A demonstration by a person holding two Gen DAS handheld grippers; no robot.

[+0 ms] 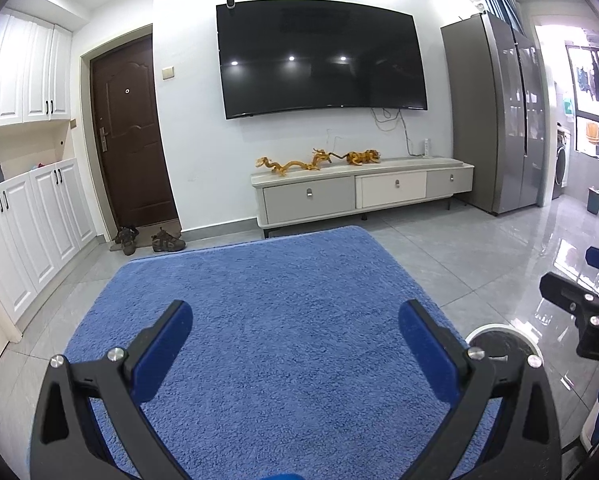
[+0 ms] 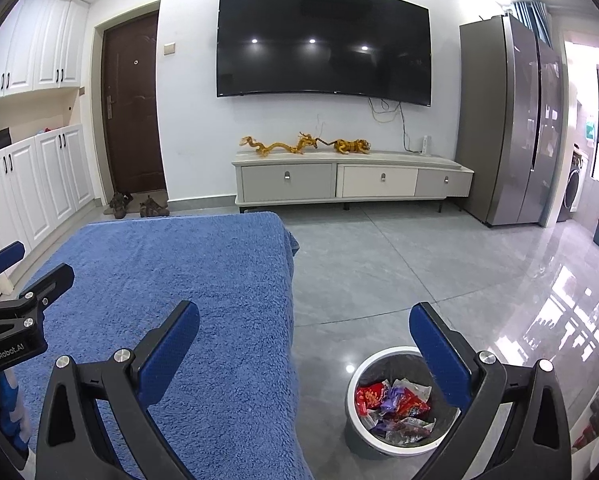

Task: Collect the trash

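We find the left gripper held above the blue cloth, its fingers spread wide with nothing between them. The right gripper is likewise released and empty, positioned over the right-hand edge of the blue cloth, with one finger above the cloth and the other above the trash bin.

The trash bin stands on the grey tiled floor, just beside the cloth's right edge. It is white-rimmed with a dark liner. Inside it we note crumpled wrappers, red, purple and clear; we cannot count them with confidence, as the right finger covers part of the opening. In the left wrist view only a portion of the bin's rim shows, to the right of the cloth, behind the left gripper's right finger.

The cloth surface itself carries no visible item in either view. Beyond the cloth's far edge stands a low cabinet under a wall-mounted television.
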